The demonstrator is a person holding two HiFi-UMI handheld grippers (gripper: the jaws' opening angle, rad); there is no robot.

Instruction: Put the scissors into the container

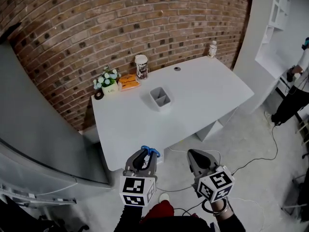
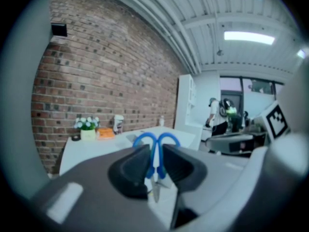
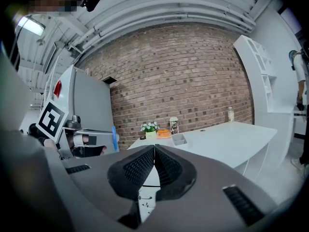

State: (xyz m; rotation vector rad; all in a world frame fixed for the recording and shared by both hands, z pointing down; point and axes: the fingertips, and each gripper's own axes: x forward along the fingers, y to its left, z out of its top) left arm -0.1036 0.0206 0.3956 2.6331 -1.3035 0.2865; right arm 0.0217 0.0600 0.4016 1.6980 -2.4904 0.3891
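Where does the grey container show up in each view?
Head view: grey container at picture centre, mid-table.
Left gripper view: container just left of the scissors' blue handles.
Right gripper view: container just above the jaws, slightly right.
Shared landmark: white flowers, left of it in every view.

A red-brown brick wall [image 1: 96,33] runs behind a white table [image 1: 212,100] whose front edge curves. Under the table's right part stands a white base unit [image 1: 212,128]. To the right, a plain white wall [image 1: 258,42] meets the brick, and a white open shelf unit [image 1: 279,13] is set beside it. A tall grey cabinet [image 1: 34,129] stands at the left against the brick. The floor [image 1: 251,149] is pale grey and smooth. Overhead, the ceiling [image 2: 193,13] is white and ribbed, with one long strip light [image 2: 248,36] glowing on it.
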